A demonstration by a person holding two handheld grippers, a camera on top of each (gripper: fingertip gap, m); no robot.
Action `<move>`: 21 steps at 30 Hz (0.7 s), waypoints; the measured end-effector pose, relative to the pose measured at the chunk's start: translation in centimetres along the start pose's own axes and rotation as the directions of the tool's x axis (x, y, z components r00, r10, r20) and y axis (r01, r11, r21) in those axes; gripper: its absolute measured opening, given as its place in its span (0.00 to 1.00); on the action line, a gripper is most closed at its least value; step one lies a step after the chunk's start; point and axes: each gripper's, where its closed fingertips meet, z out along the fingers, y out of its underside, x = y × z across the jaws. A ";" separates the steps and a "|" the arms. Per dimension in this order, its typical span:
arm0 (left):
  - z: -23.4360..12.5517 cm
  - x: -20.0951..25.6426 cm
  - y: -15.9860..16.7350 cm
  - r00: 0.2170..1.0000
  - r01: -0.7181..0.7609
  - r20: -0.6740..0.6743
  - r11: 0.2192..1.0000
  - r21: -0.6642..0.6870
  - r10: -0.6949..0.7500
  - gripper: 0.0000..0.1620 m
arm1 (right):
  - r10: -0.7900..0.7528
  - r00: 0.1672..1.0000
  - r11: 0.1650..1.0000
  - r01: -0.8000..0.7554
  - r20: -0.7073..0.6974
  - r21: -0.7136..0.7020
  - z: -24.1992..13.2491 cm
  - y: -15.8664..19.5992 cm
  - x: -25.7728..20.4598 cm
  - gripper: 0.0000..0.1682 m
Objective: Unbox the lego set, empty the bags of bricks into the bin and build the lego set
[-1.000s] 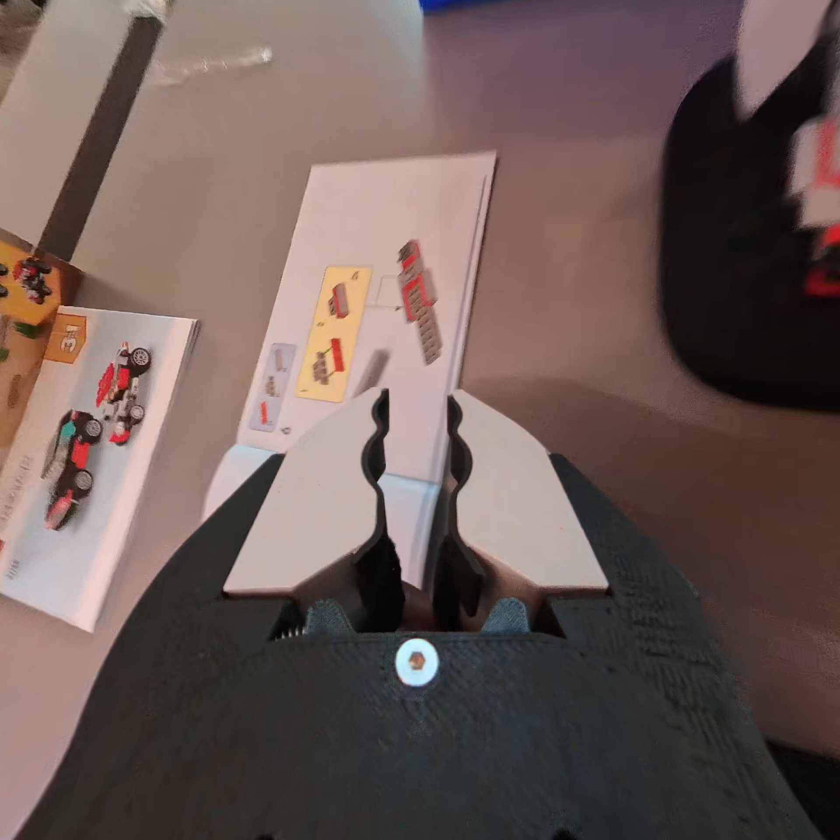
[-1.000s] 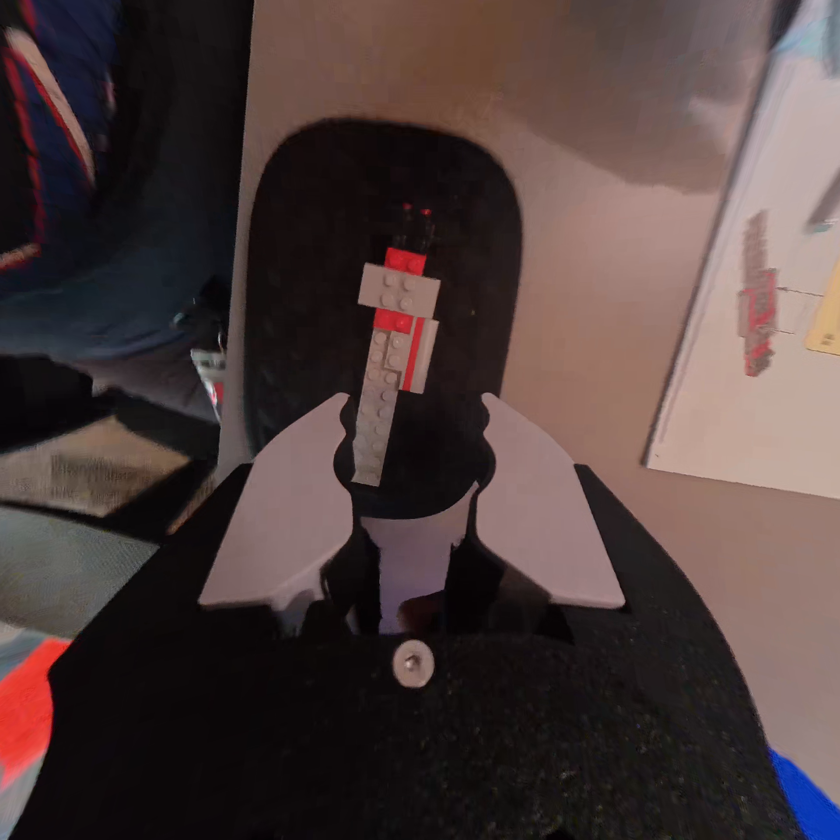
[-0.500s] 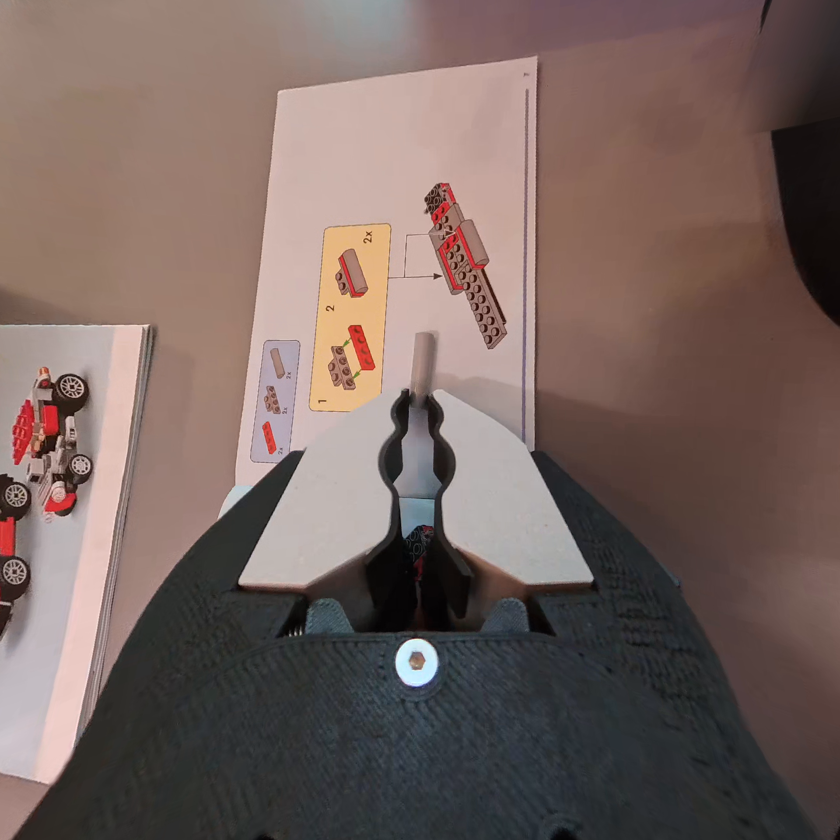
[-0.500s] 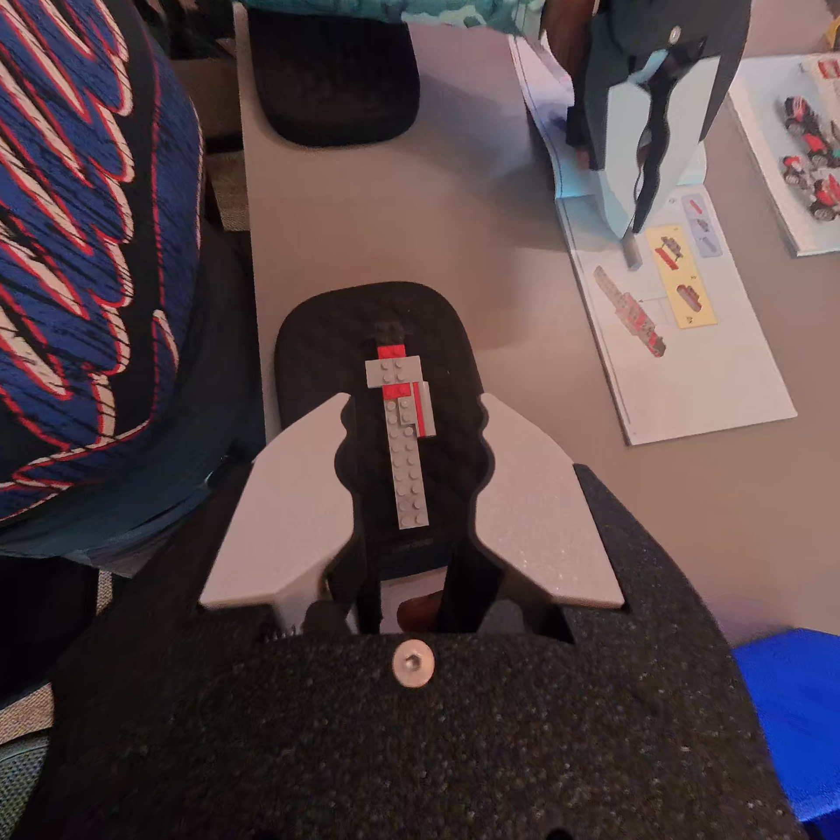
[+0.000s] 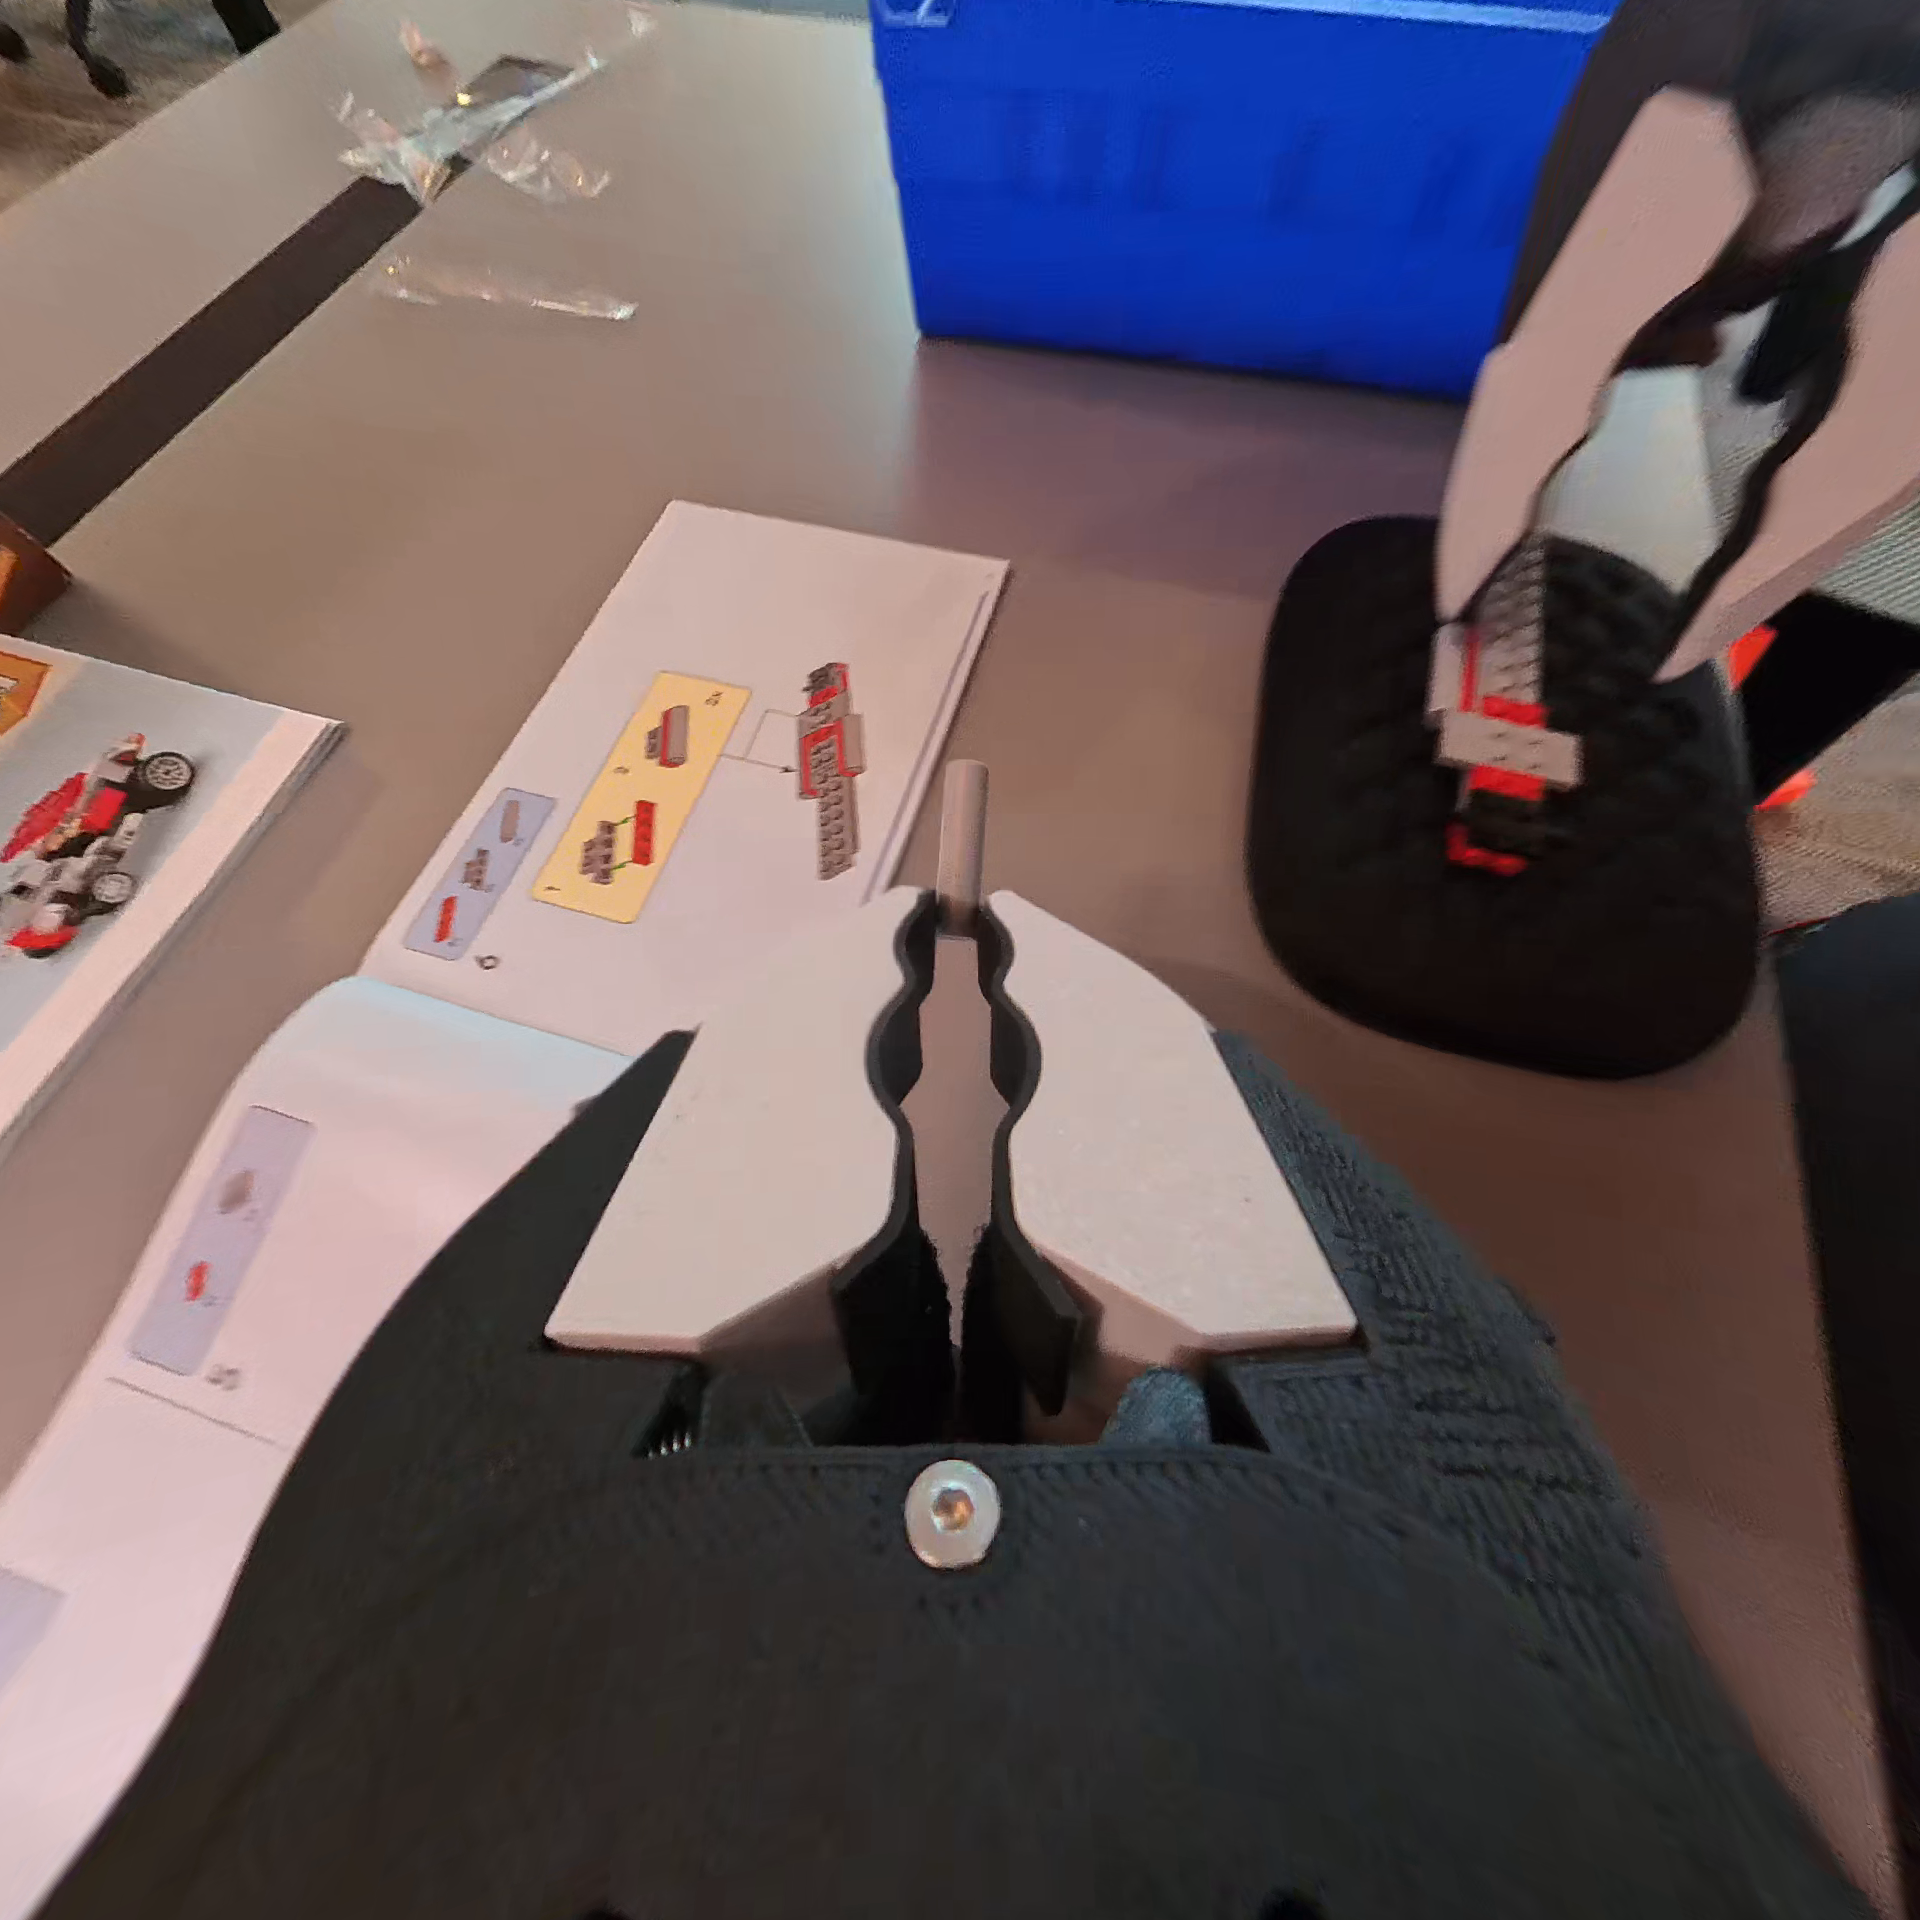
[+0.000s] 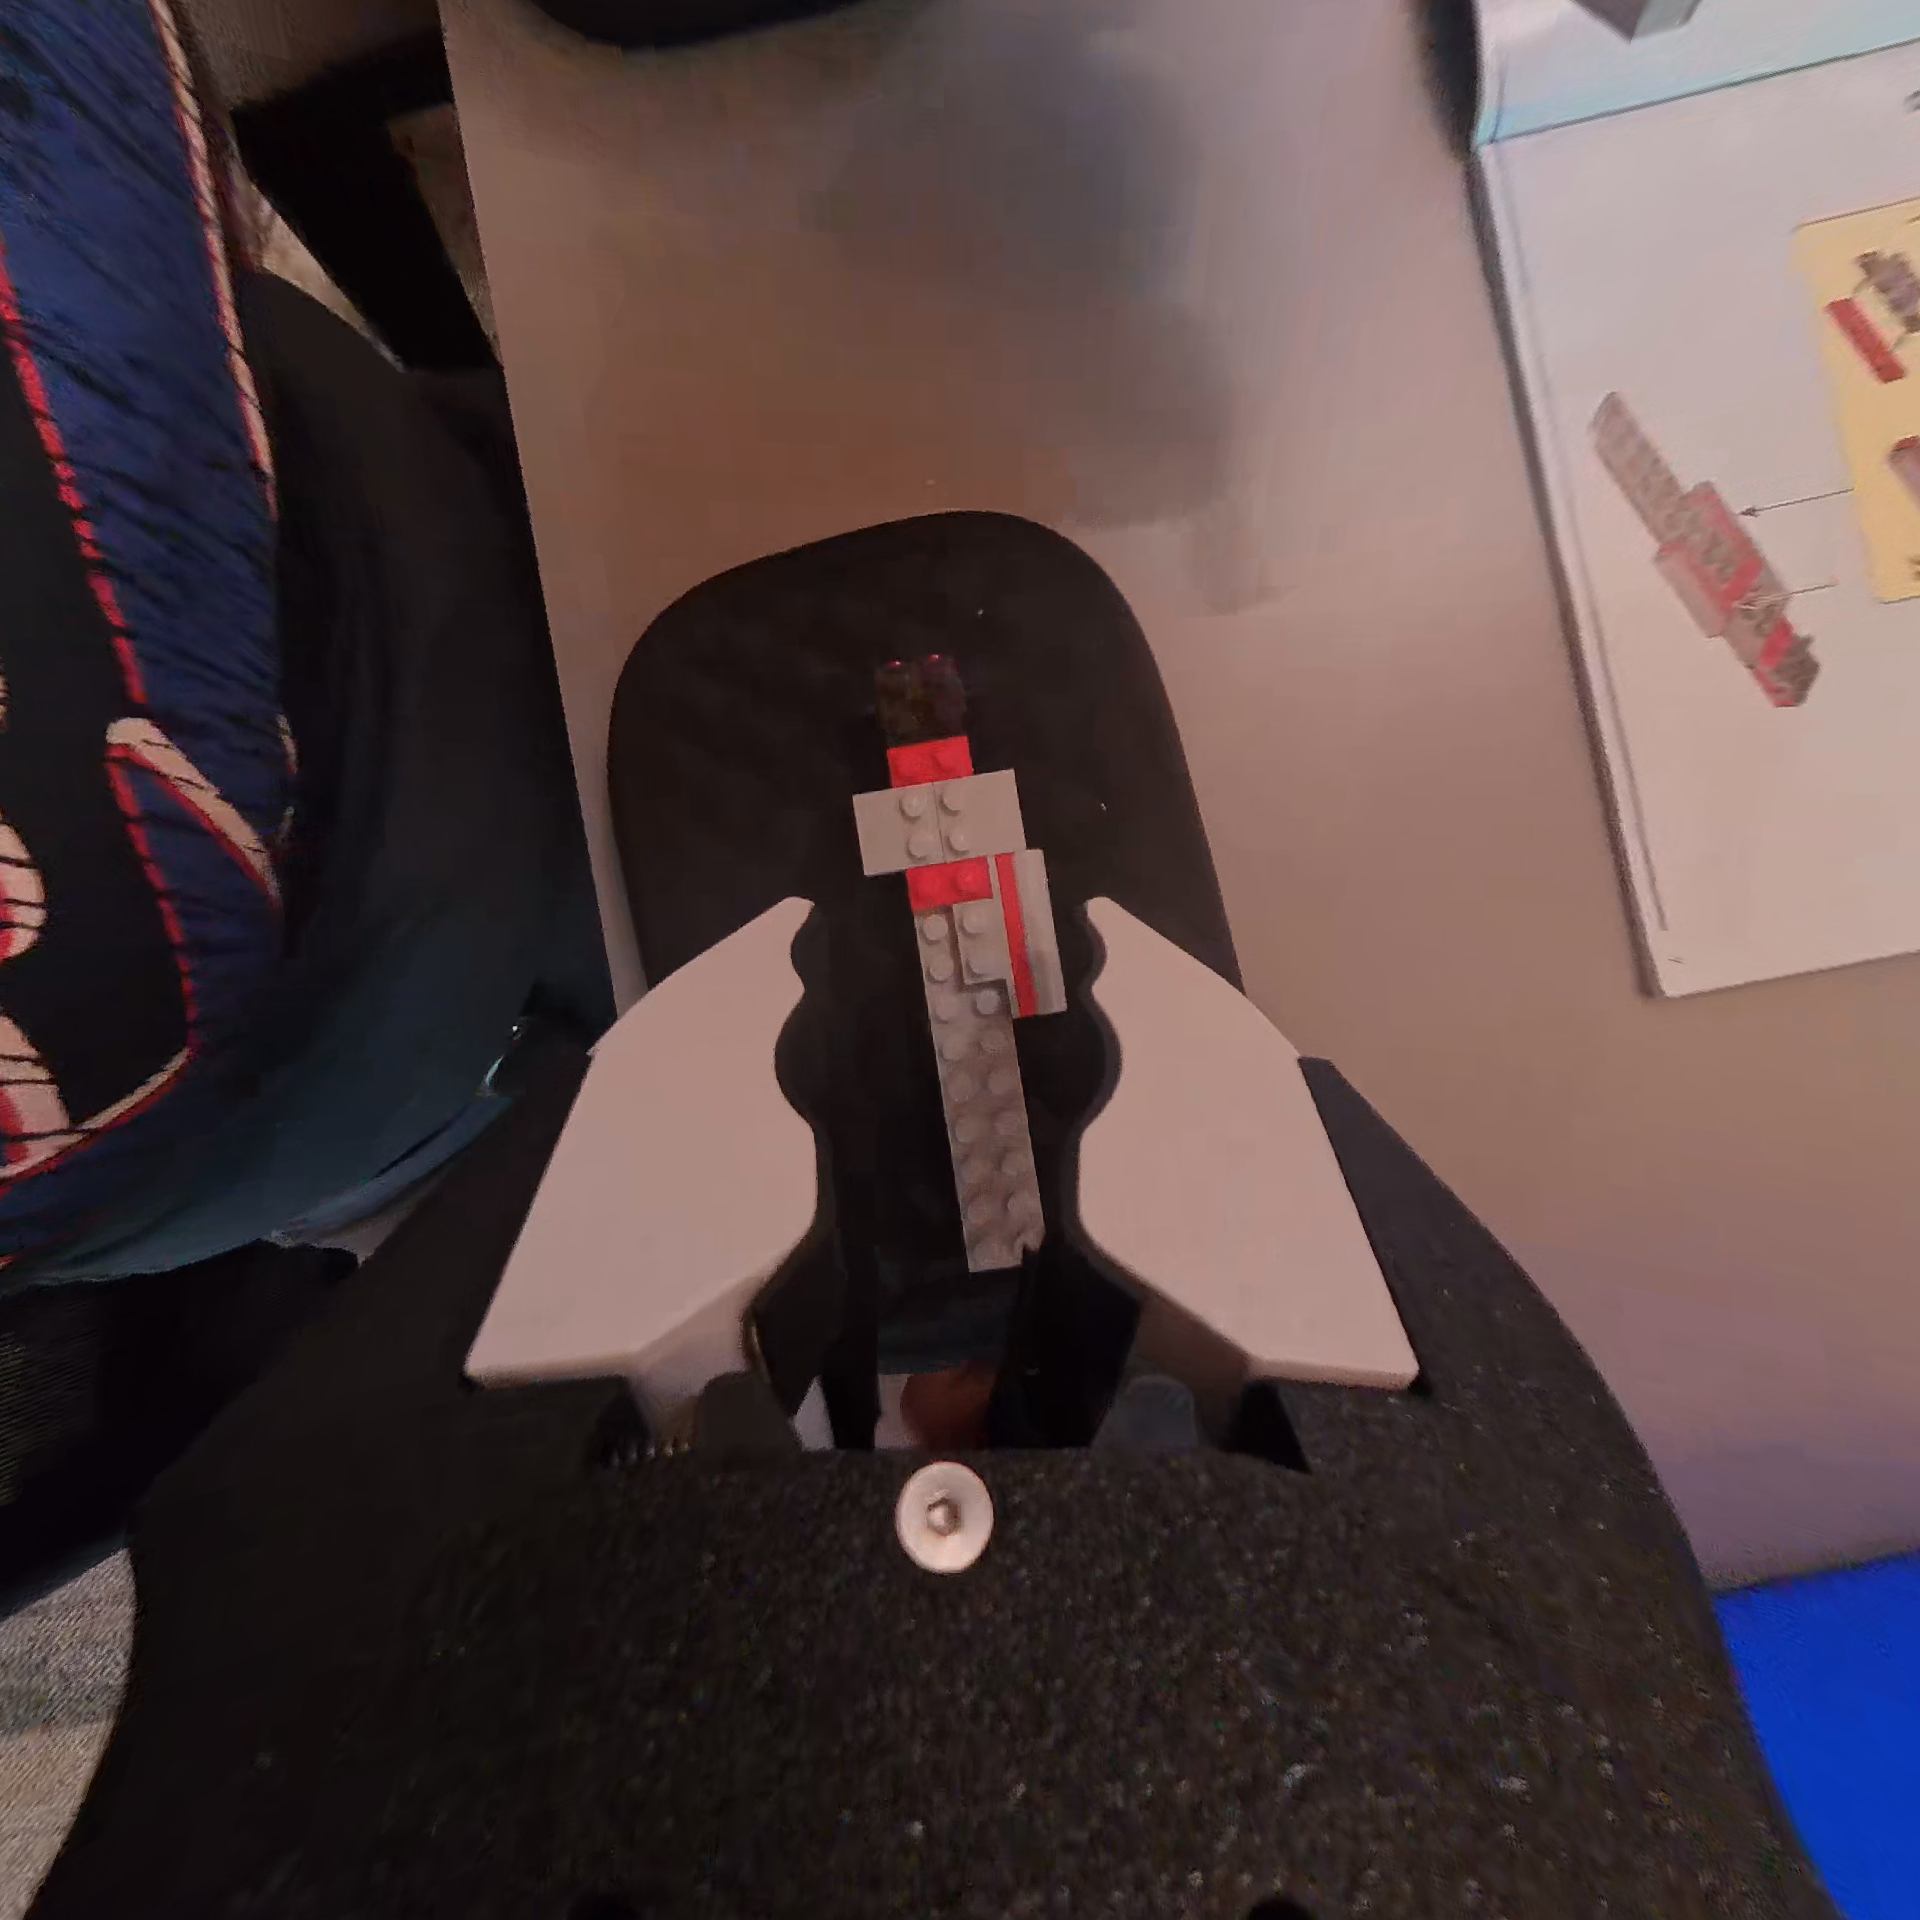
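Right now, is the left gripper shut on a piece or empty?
Shut on a piece: the left gripper pinches a slim grey brick that sticks out beyond its nearly touching tips.

It looked like an office: a long grey table (image 5: 727,395) stretched ahead of the jaws, carpet (image 5: 62,114) beyond it.

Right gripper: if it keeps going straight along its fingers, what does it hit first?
Probably the partly built lego strip, which lies between the open right gripper fingers on the black pad. How high the gripper sits above it is unclear, so it may meet the pad just beyond instead.
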 end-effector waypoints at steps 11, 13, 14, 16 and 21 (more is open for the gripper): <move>-0.5 3.1 0.5 0.996 0.082 -0.057 0.987 0.141 -0.075 0.05 | -0.080 0.997 0.991 0.081 0.019 -0.103 1.4 0.6 0.2 0.17; -0.8 2.9 0.3 0.994 0.100 -0.052 0.978 0.181 -0.092 0.05 | -0.058 0.998 0.997 0.058 -0.006 -0.051 1.0 -0.7 0.9 0.17; -1.1 2.7 0.0 0.994 0.110 -0.050 0.972 0.207 -0.102 0.04 | -0.046 0.998 0.999 0.045 -0.035 -0.029 0.8 -1.3 1.7 0.17; -1.8 2.3 -0.5 0.990 0.139 -0.048 0.953 0.268 -0.131 0.04 | -0.015 0.994 1.000 0.017 -0.105 0.012 0.5 -2.4 3.7 0.17; -3.5 1.1 -1.2 0.971 0.240 -0.091 0.885 0.400 -0.222 0.04 | 0.137 0.962 0.990 -0.127 -0.238 0.058 0.9 -3.2 9.8 0.17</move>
